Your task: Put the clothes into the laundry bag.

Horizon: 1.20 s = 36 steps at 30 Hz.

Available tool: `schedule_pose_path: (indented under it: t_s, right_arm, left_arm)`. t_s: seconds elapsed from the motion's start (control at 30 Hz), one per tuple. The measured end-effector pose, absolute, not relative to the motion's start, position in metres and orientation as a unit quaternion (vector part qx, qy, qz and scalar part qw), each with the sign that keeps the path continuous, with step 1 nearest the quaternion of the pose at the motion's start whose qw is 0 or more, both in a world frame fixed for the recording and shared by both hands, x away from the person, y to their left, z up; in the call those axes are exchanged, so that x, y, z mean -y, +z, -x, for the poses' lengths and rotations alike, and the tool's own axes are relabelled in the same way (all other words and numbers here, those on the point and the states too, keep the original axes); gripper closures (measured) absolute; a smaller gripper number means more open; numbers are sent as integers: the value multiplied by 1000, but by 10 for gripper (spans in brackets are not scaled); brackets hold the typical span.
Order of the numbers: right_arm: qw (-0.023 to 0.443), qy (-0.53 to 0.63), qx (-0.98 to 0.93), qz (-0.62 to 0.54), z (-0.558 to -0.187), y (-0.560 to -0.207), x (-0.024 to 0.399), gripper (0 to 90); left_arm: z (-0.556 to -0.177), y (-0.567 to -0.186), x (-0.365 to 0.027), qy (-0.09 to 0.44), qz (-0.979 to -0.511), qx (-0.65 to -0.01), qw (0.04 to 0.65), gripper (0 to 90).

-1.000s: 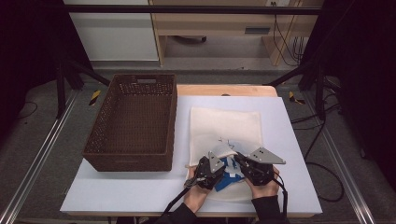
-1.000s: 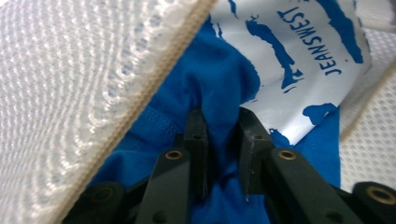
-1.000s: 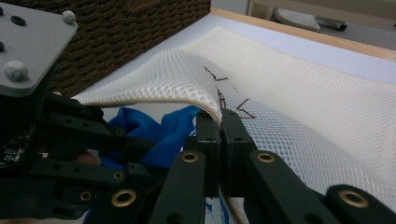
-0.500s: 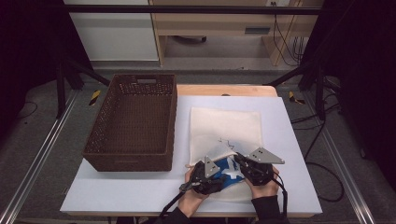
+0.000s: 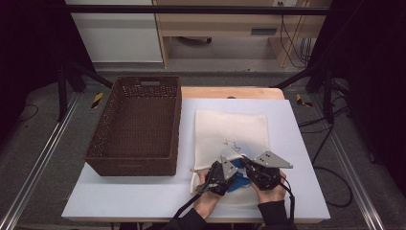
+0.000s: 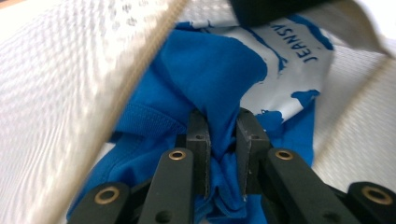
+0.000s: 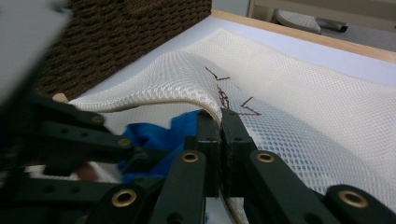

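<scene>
on the white table (image 5: 143,201), beside a wicker basket (image 5: 136,127), the right gripper (image 7: 220,122) pinches the mesh bag's (image 5: 234,129) upper edge raised while the left gripper (image 6: 223,135), clenched on the blue shirt (image 6: 210,70), sits at the opening directly beneath.

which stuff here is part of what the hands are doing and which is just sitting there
In use:
- mesh bag, edge pinched and lifted by right gripper
- blue shirt, pinched by left gripper at the bag's mouth

Lying about:
- wicker basket, beside the bag
- table
</scene>
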State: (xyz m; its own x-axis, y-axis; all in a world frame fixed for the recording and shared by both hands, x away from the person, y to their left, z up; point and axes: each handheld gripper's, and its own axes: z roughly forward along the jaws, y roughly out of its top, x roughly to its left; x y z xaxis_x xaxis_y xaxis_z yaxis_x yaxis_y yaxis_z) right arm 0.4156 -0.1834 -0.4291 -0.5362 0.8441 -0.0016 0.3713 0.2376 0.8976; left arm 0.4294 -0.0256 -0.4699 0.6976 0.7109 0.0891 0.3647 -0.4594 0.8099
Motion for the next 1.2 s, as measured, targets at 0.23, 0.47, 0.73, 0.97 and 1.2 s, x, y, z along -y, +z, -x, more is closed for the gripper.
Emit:
schedule_pose_path:
  t_s: [0.23,0.47,0.73,0.97,1.2]
  right_arm:
    - [257,461,-746,-406,-415,-429,185,879]
    - [254,462,-744,-410,-416,-430,187,878]
    - [255,457,-746,-412,-416,-431,186,878]
    - [252,457,-746,-413,-417,-432,185,878]
    - [254,456,-745,-415,-418,-432,186,879]
  left_arm:
    - [-453,-484,31,231,-819,-349,393,747]
    - [-431,-473,10,190,-823,-308,438,399]
    - [-426,-480,8,160,-850,-295,406,449]
    - [-437,-481,13,171,-852,-317,380,775]
    - [-443,-477,26,189,-856,-307,370,847]
